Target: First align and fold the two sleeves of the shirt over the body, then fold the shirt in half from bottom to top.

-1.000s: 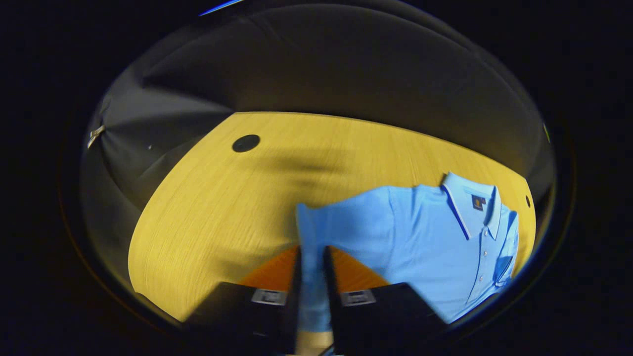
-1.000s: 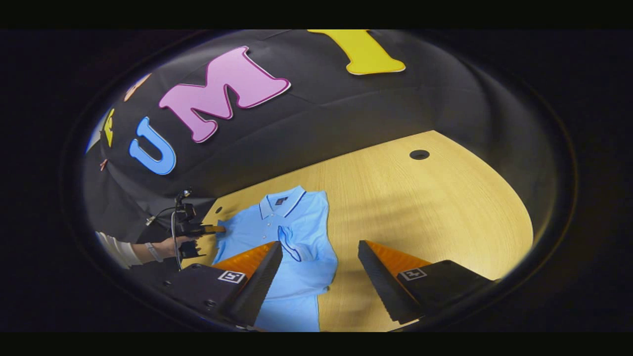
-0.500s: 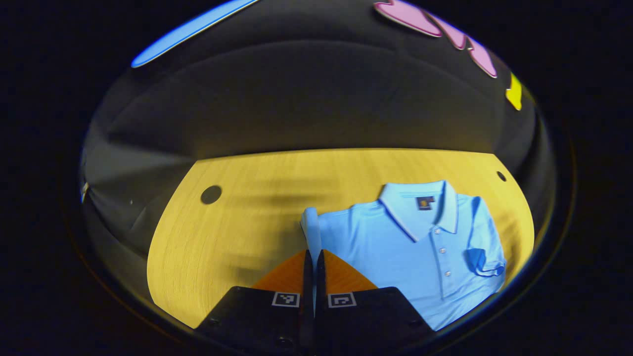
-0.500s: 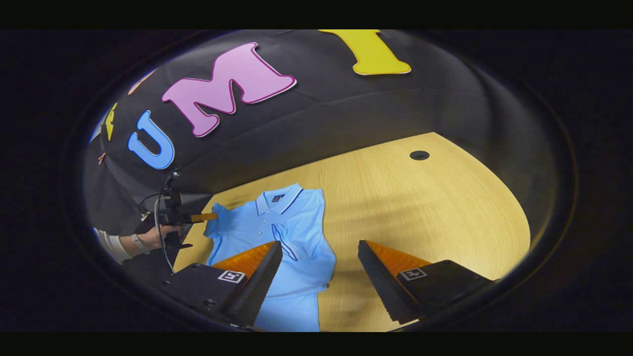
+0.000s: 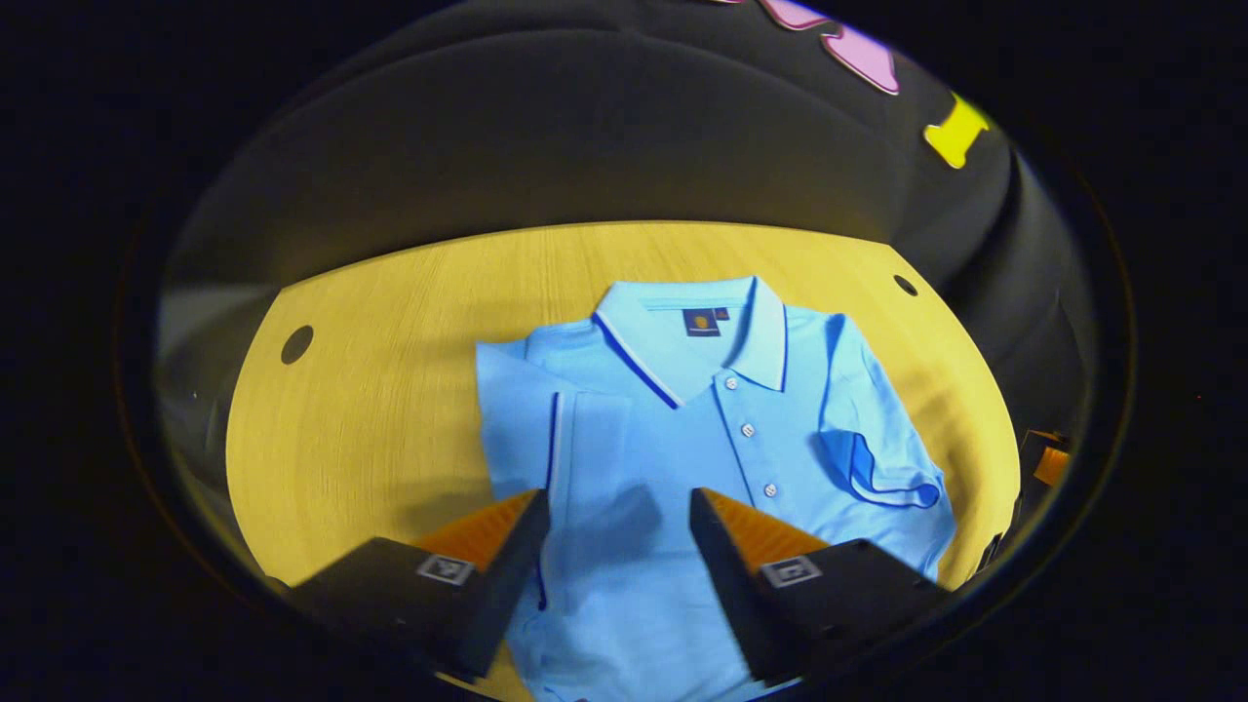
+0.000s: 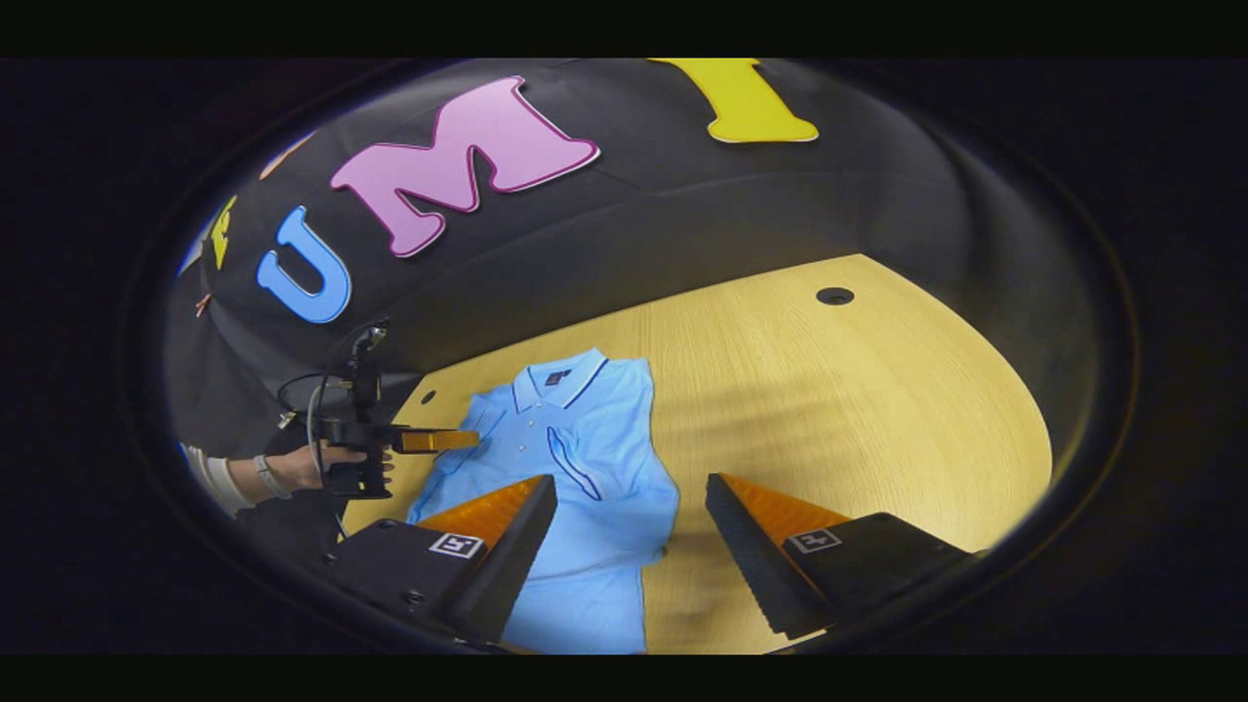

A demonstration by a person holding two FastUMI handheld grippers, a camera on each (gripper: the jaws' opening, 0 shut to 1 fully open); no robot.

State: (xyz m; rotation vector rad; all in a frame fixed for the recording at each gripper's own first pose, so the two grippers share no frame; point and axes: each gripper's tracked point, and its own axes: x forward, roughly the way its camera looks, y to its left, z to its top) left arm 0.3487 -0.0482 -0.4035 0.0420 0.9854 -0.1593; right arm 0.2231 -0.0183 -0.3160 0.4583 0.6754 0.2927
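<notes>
Since half a second ago: left gripper point(image 5: 616, 507) parted from a pinch on the sleeve edge to a wide gap, nothing between the fingers; sleeve point(image 5: 585, 439) now folded flat over the shirt point(image 5: 682, 419) body.

Left gripper view: hovering above the shirt's lower left part, fingers wide apart, fabric visible between them but not gripped. Shirt lying face up on the table point(image 5: 370, 390), collar point(image 5: 692, 327) toward the far edge, buttons down the placket. Left sleeve laid inward over the chest, its dark-trimmed hem running straight down. Other sleeve point(image 5: 877, 473) folded in too, but crumpled, cuff curled. Round hole point(image 5: 296, 344) near the table's left edge, a smaller one near the far right corner.

Right gripper view: right gripper point(image 6: 629, 512) wide open, empty, poised over the shirt's point(image 6: 585, 487) right hem edge and bare table point(image 6: 858, 409). Farther off, left gripper point(image 6: 453, 440) held by a hand point(image 6: 302, 468), above the shirt's far side. Shirt near the table's left edge, collar toward the booth wall. Round hole point(image 6: 835, 295) near the far edge.
</notes>
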